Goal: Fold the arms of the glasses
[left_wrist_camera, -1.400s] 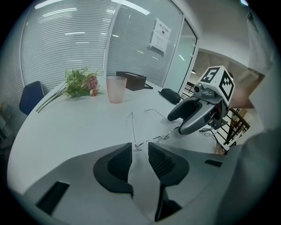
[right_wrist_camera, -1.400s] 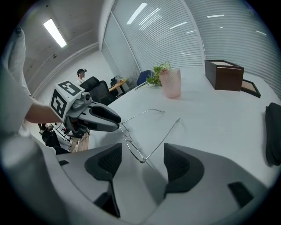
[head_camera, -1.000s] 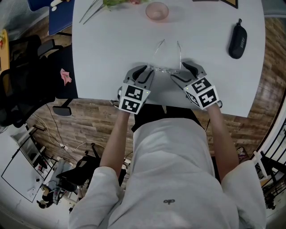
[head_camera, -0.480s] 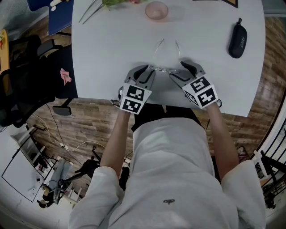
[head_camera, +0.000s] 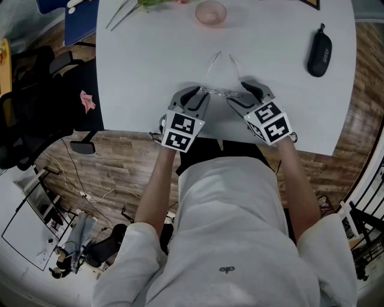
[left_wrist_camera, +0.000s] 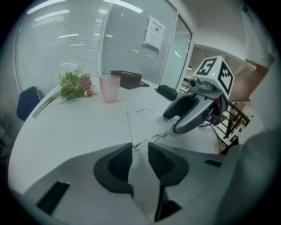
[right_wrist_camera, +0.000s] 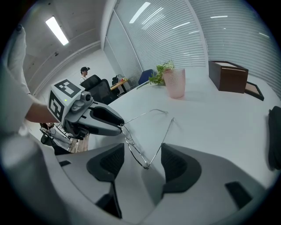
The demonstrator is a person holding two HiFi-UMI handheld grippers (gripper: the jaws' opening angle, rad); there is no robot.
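White table [head_camera: 144, 66], cup [head_camera: 210, 13] at 12 o'clock. Glasses [head_camera: 223, 92] near 6 o'clock edge, both arms open toward 12: nothing folded yet. Left gripper [left_wrist_camera: 139, 151] narrow, apparently pinching frame's left end. Right gripper [right_wrist_camera: 142, 154] wide, just closing slightly, right hinge between jaws, ungripped.

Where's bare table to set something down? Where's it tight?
Free: left table between flowers and left gripper; middle strip between pink cup and glasses; right, between glasses and black case. Tight: near edge, where right gripper and left gripper flank the glasses.
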